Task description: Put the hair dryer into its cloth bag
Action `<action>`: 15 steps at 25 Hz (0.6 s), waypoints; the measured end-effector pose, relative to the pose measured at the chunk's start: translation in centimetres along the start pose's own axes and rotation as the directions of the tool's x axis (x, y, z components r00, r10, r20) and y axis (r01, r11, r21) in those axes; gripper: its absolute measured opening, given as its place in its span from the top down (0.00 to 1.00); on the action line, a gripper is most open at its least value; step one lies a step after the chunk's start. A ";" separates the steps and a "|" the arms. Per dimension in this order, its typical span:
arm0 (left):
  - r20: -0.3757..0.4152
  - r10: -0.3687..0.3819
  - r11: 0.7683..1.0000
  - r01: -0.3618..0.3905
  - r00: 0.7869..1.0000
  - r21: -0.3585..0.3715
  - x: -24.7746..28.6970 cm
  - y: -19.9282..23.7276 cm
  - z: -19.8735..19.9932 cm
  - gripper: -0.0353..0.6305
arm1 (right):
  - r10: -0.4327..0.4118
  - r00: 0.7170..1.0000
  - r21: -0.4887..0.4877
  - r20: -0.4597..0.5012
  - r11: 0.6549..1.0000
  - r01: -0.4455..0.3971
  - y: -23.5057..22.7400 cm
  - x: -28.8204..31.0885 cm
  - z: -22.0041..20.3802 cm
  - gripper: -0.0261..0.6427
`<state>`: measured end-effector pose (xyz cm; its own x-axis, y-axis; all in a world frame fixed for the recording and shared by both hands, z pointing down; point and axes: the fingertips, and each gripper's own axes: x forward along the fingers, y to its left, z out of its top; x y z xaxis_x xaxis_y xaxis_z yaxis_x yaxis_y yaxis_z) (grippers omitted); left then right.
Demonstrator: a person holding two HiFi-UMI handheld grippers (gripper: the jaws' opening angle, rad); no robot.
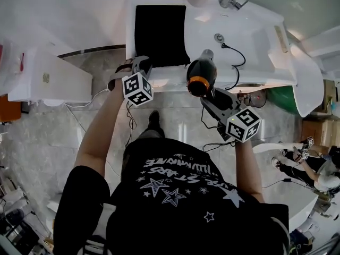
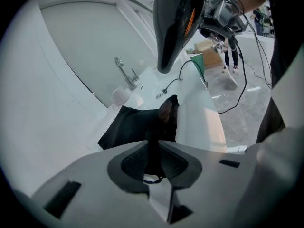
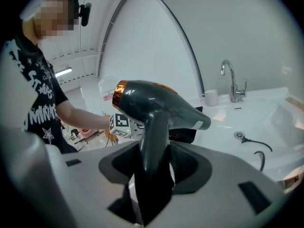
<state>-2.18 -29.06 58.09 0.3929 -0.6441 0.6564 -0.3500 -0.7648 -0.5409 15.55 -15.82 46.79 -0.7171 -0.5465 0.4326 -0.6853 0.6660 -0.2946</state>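
The main risk is at the bag's mouth. The left tool is pinched narrow on a raised fold of the cloth bag, at the near edge of the bag. If both layers are caught, the mouth stays closed and the nozzle will just shove the limp fabric across the slick table. From the left gripper view I cannot be sure whether one layer or two sit between the pads. The right tool is clamped on the handle of the hair dryer, which hangs in the air over the table's front edge, just right of the bag. The handle is smooth and tapered, so it could twist in the pads under the weight of the barrel. The cord trails out of the basin and could snag or drag as the dryer swings across. The bag is thin, matte black cloth lying flat as a rectangle. The dryer is glossy dark plastic, a fat rounded barrel with a copper-orange ring at its rear. The table is hard, shiny white.
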 end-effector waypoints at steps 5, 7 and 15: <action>0.047 -0.013 0.999 0.015 0.999 -0.037 -0.1 1.1 0.8 0.90 | 0.035 0.999 -0.024 -0.014 0.999 -0.035 0.8 0.8 0.3 0.67; 0.061 -0.041 0.997 0.044 0.997 -0.056 -0.1 1.4 1.2 0.90 | 0.062 0.998 -0.038 -0.025 0.997 -0.063 1.3 1.1 0.3 0.67; 0.094 -0.126 0.979 0.139 0.988 -0.148 -0.2 3.6 2.8 0.91 | 0.168 0.982 -0.092 -0.084 0.980 -0.175 3.6 3.0 -0.1 0.67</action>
<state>-1.14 -31.73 54.61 0.5117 -0.5416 0.6670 -0.4140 -0.8357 -0.3609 10.90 -15.01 47.08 -0.8086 -0.3821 0.4474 -0.5343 0.7954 -0.2862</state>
